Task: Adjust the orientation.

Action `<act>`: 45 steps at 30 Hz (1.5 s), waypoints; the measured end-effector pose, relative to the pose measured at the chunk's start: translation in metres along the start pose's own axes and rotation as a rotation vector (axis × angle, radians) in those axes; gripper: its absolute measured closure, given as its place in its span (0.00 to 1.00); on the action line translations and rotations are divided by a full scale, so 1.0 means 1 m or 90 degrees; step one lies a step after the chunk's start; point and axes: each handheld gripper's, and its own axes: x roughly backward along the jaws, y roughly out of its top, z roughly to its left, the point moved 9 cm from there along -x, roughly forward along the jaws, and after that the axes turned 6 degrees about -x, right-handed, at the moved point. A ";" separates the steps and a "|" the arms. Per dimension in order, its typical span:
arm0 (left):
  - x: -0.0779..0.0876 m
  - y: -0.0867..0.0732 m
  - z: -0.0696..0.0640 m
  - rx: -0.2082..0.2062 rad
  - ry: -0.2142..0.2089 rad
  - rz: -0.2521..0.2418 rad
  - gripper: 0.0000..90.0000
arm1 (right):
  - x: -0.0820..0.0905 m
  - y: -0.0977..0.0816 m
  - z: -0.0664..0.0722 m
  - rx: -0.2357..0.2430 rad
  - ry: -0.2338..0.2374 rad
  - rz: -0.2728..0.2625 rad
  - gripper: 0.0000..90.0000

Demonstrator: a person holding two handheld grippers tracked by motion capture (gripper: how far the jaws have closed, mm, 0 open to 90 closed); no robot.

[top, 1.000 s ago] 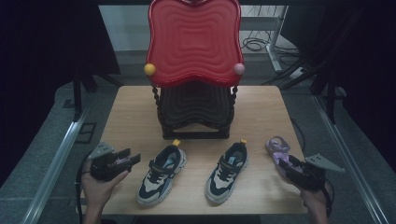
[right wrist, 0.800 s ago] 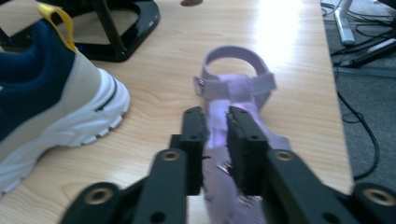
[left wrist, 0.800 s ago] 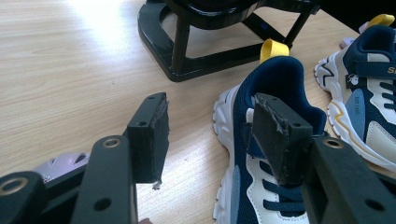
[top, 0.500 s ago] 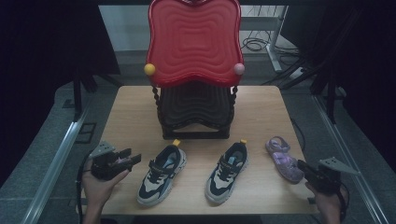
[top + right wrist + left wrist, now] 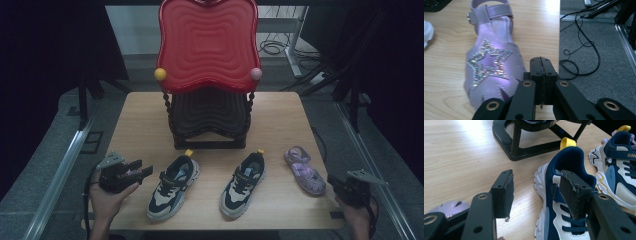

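At the left edge of the pale wooden table (image 5: 140,120), the left gripper (image 5: 131,171) rests in the person's hand with its jaws spread apart and nothing between them. In the left gripper view, the heel of the left navy, white and grey child's sneaker with a yellow heel loop (image 5: 564,202) lies just ahead of the right-hand jaw and partly behind it, while a bare strip of table lies between the jaws. Its mate, the right sneaker of the same colours (image 5: 244,184), stands beyond it, both in front of the black wooden stand carrying a red wavy tray (image 5: 207,45).

Farther right, the lilac plastic sandal with a glittery star on its toe (image 5: 490,60) lies just left of and ahead of the right gripper (image 5: 541,63), whose jaws are clenched flat together, empty, at the table's right edge; they have just been closing, with nothing caught.

This looks like the step after setting the sandal down beside the sneakers. Next, I judge, the left gripper must swing its spread jaws around the near sneaker's heel collar before closing.
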 end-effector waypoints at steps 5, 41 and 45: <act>0.000 -0.001 0.002 0.001 0.007 -0.003 0.50 | -0.006 -0.001 -0.004 0.009 0.002 0.011 1.00; -0.001 -0.006 0.006 0.007 0.008 0.010 0.50 | -0.005 -0.008 0.018 0.068 0.021 0.055 1.00; 0.000 -0.007 0.007 0.007 0.008 0.010 0.50 | -0.005 -0.009 0.022 0.071 0.025 0.059 1.00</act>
